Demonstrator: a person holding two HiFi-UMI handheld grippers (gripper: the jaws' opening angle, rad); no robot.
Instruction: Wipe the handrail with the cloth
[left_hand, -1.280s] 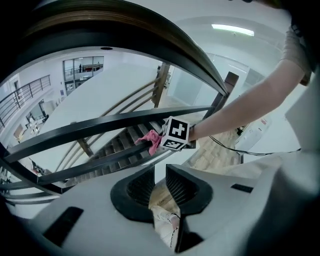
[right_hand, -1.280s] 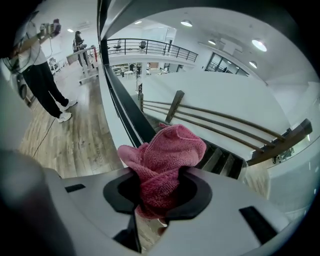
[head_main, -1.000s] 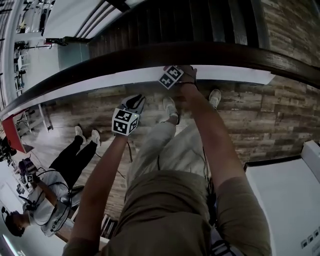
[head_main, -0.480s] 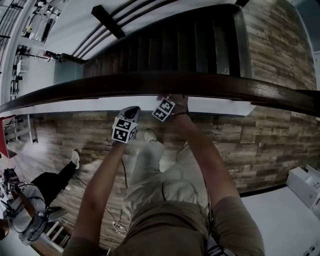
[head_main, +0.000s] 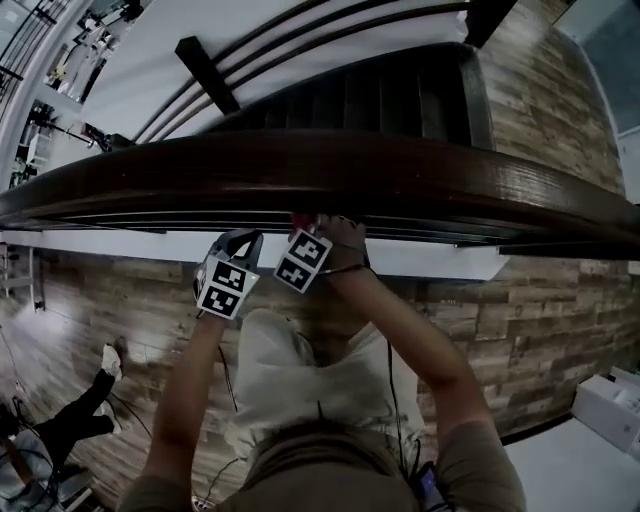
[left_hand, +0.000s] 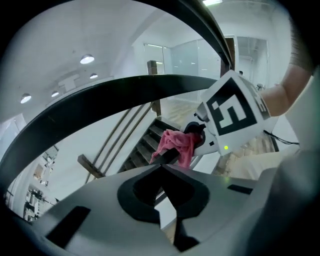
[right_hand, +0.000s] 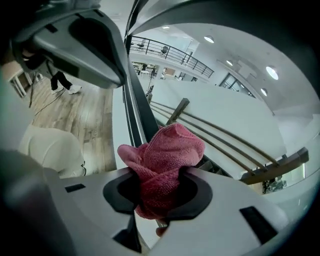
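now, right gripper (right_hand: 160, 199): jaws clamped on a bunched pink cloth (right_hand: 167, 155); most of the cloth bulges out ahead of the jaws.
left gripper (left_hand: 162, 196): jaws together with nothing between them; it sits just beside the right gripper, a little lower in the head view.
cloth position: at the near edge of the handrail (head_main: 400, 175), tucked by its underside; whether it presses on the wood cannot be told from any view.
done so far: the cloth is gripped and brought up to the rail, so picking up and approaching look finished.
left to do: judging by the rail, the wiping itself. no stretch shows as cleaner or duller than another, and long runs of rail extend to both sides of the cloth.
likely step in hand: setting the cloth against the rail to begin or carry on a stroke along it.
surface: a dark, glossy, smoothly curved wooden rail; it should let the cloth slide easily, though the rounded top gives little flat contact.
beyond the rail: a dark staircase (head_main: 400, 95) drops away, with a white ledge (head_main: 430, 258) under the rail.
room: pale wood-plank floor (head_main: 540, 300) far below, another person (head_main: 60, 420) at lower left, round ceiling lights (left_hand: 87, 59) and glass partitions (left_hand: 200, 50) beyond.
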